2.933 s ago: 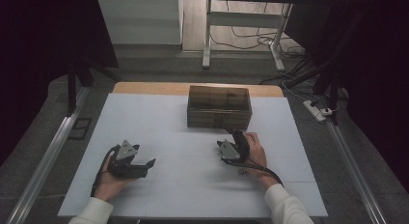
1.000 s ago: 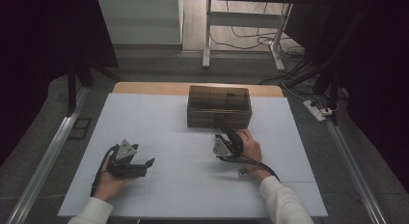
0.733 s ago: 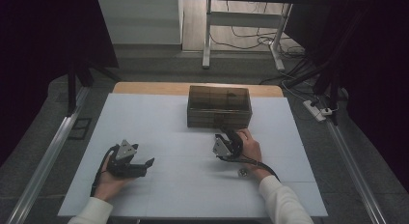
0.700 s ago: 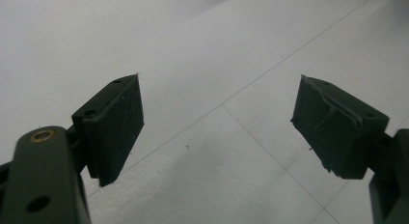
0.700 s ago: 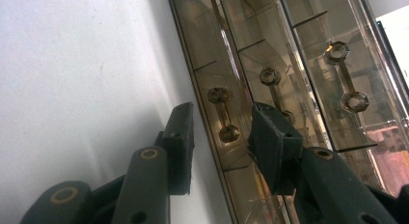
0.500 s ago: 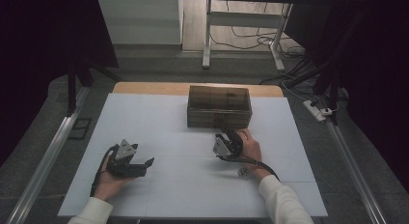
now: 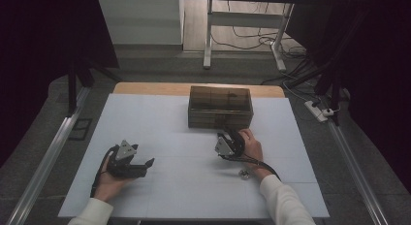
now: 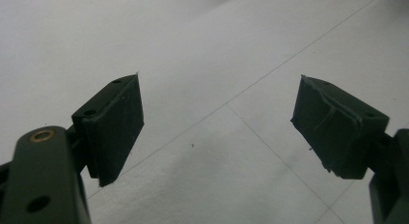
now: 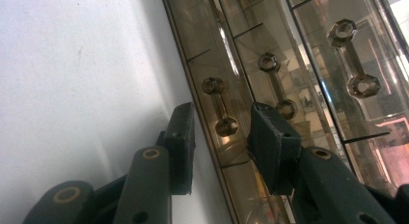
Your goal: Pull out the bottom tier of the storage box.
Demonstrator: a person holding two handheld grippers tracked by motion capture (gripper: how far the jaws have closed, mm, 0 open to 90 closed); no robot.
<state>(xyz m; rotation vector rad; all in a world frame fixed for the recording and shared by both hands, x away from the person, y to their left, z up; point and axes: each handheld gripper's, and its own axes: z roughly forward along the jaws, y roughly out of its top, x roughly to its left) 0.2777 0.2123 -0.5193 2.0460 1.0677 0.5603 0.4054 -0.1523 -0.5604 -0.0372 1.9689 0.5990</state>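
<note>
Our right claw (image 9: 219, 132) brackets the lowest drawer handle (image 9: 220, 106) of the smoky box (image 7: 220, 106), not clenched; drawers remain closed. Left claw (image 8: 217, 122) rests released on the bench (image 7: 160, 123).

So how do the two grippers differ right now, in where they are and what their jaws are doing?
The left gripper lies low on the bare white table, far from the drawer box; the right gripper is up against the box's front. The left one's jaws stand wide apart with nothing between them; the right one's are narrower, set either side of a drawer handle, not clearly pressing on it. Both have black jaws and are hand-held.
</note>
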